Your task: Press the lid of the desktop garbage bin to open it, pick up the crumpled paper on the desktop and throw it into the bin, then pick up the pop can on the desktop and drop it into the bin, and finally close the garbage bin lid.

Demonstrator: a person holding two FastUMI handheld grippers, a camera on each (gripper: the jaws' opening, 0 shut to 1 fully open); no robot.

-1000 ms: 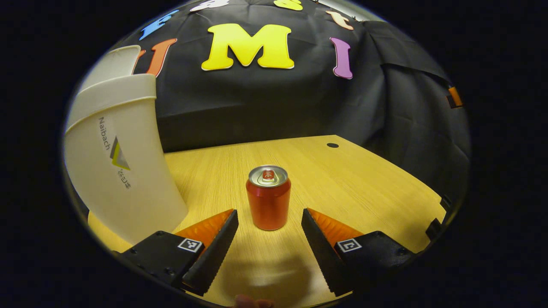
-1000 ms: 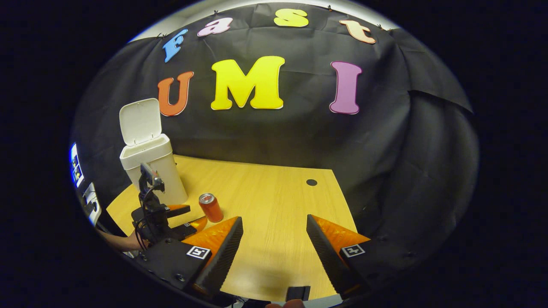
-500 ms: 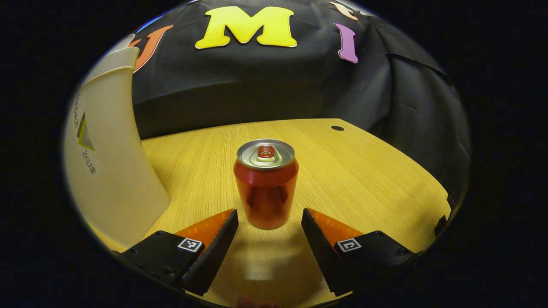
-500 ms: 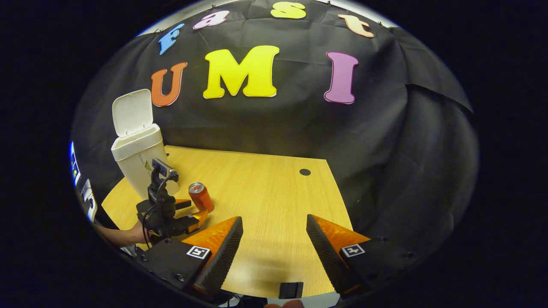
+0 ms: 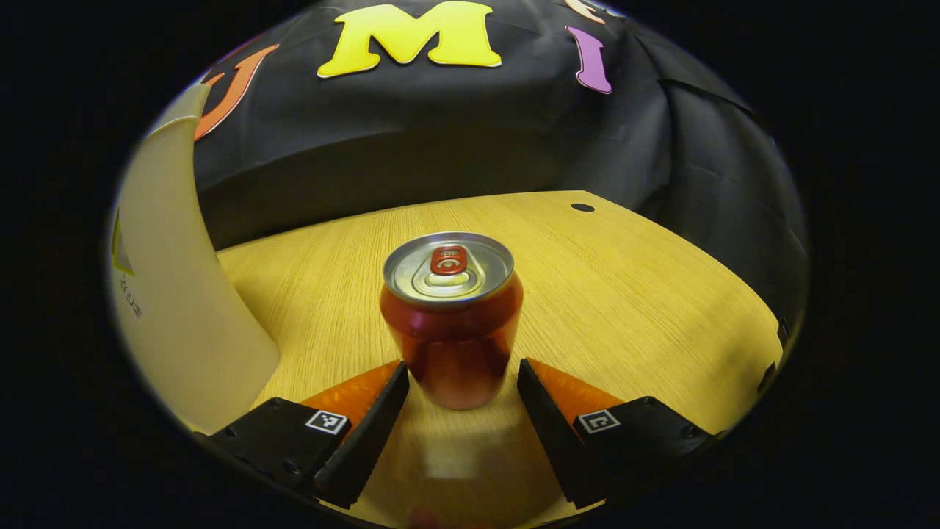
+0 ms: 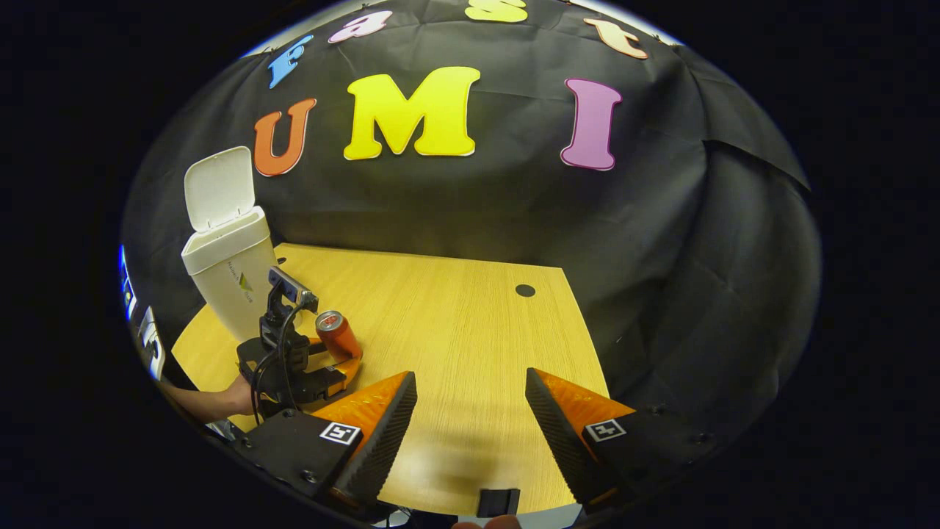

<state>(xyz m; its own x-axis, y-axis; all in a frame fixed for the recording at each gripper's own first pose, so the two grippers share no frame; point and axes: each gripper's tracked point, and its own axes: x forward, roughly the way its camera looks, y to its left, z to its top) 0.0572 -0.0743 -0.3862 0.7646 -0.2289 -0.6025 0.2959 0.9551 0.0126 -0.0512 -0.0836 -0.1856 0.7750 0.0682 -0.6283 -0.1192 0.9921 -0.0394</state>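
Red metal: the can point(image 5: 451, 316) stands upright on the wooden desk point(image 5: 624, 294), just between the left claw's point(image 5: 461, 382) spread fingers, not yet pinched.
Left claw: released, straddling the can's lower half.
Right claw point(image 6: 470, 400): released, holding nothing, over bare desk well off from the can point(image 6: 334, 334).
Bin point(image 6: 228, 261): left of the left claw, lid point(image 6: 219, 187) up.
Doing it well: centre the can, close evenly and gently; thin walls dent and a tilted grip could tip it.

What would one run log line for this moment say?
left gripper: open, fingers either side of upright can | right gripper: open, empty, over table | bin: lid up | step: can grasp not yet made
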